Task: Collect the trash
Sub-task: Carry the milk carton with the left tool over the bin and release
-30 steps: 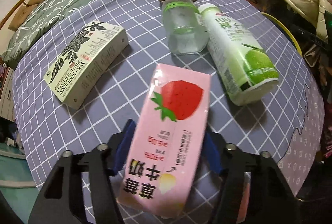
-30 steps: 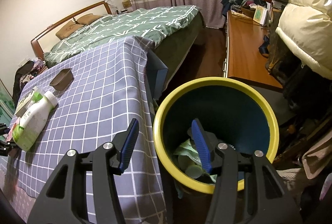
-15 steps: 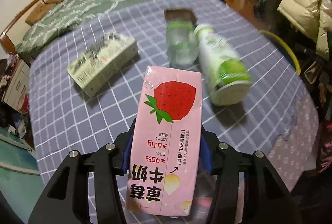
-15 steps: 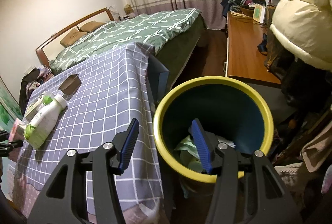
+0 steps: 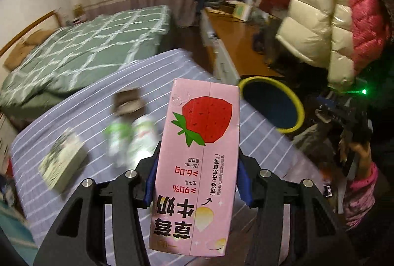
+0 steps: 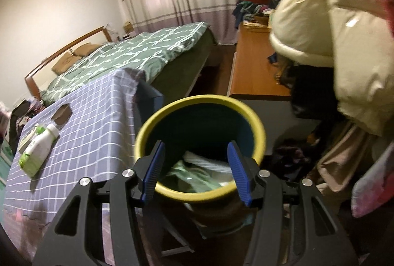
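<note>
My left gripper point(image 5: 197, 175) is shut on a pink strawberry milk carton point(image 5: 199, 143), held upright in the air above the checked tablecloth point(image 5: 73, 113). The yellow-rimmed bin point(image 5: 299, 113) stands beyond the table's right edge. On the cloth lie a white-and-green bottle point(image 5: 142, 133), a clear jar point(image 5: 115, 140), a tea carton point(image 5: 64, 165) and a brown lid point(image 5: 128, 101), all blurred. My right gripper point(image 6: 195, 150) hangs open over the bin point(image 6: 197, 100), nothing between its fingers. Crumpled green and white trash point(image 6: 194, 172) lies inside. The bottle point(image 6: 37, 150) and lid point(image 6: 62, 113) show at the left.
A bed with a green quilt point(image 6: 147, 54) lies behind the table. A wooden desk point(image 6: 253, 74) runs along the right, with a cream and pink puffy jacket point(image 6: 332, 44) hanging close over the bin. A hand in a pink sleeve point(image 5: 359, 182) is at the right.
The left gripper closed on the pink carton, lifted it off the table and swung right, bringing the bin into view. The right gripper shifted so the bin sits between its fingers.
</note>
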